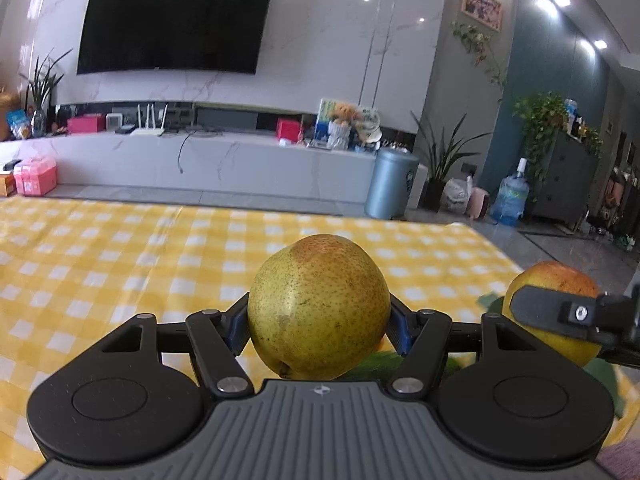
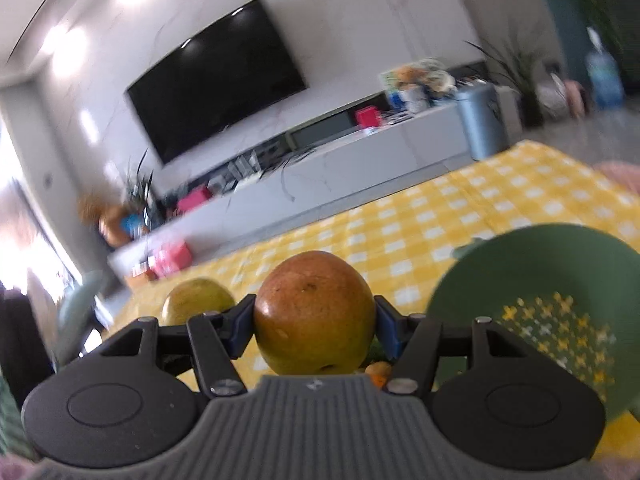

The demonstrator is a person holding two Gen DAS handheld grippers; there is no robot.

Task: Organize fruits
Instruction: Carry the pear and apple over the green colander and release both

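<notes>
A speckled yellow-green pear [image 1: 318,308] is gripped by the left claw [image 1: 319,322], a reddish-orange round fruit [image 2: 314,314] by the right claw [image 2: 315,326]; neither is yet placed in the green perforated bowl [image 2: 472,292] at right.

A home living room. A big dark TV [image 1: 176,20] hangs on a marble-look wall at the upper left of the left view, above a long low console [image 1: 208,160] crowded with a router [image 1: 150,122], boxes and a teddy bear [image 1: 342,114]. At right stand potted plants [image 1: 444,160], a bin [image 1: 390,184] and a water jug [image 1: 512,196]. A framed picture [image 1: 482,6] hangs upper right. A yellow checked tablecloth [image 1: 120,264] fills the foreground.
</notes>
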